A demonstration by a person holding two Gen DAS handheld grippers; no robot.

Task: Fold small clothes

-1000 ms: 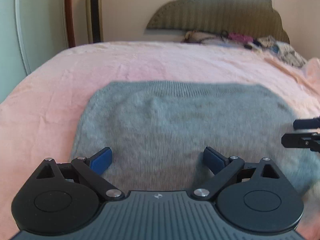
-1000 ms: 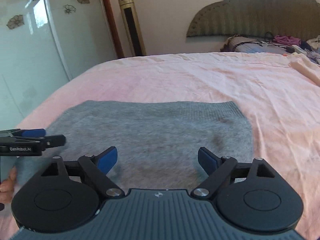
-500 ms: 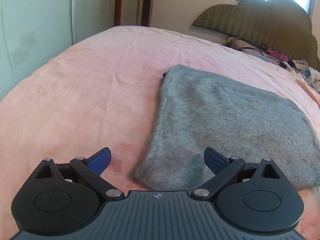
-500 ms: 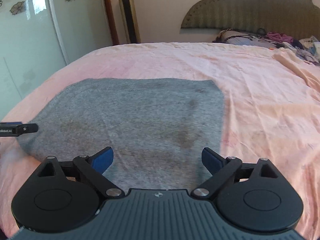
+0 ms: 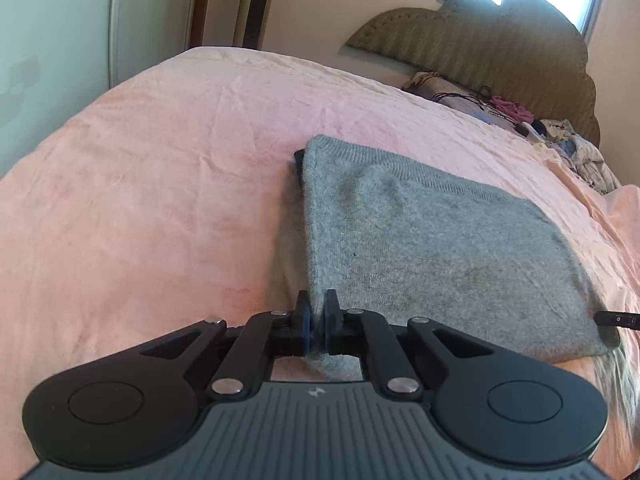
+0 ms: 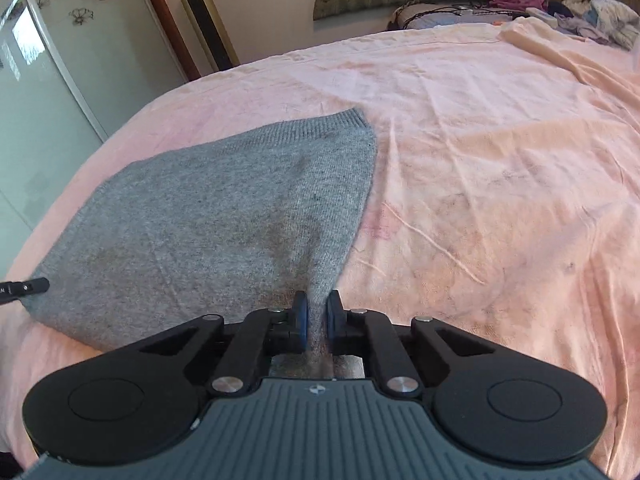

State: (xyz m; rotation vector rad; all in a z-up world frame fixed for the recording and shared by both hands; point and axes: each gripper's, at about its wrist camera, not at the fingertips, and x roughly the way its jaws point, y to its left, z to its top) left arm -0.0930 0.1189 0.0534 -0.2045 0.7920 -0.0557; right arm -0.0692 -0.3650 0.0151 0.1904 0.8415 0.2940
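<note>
Here, both claws pinching grey sweater (image 5: 440, 240)

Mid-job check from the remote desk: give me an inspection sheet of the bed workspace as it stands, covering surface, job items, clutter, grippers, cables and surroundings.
Surface: pink bedsheet, wrinkled, with faint stains.
Job's things: one grey knit garment lying mostly flat, ribbed hem at the far edge; something dark peeks from under its far left corner, cannot tell what.
Clutter: pile of clothes at the head of the bed.
Grippers: left gripper shut on the garment's near left corner; right gripper shut on its near right corner.
Cables: dark cords on the items by the headboard.
Surroundings: padded headboard, tower fan, glass wardrobe door with flower decals, bright window.
</note>
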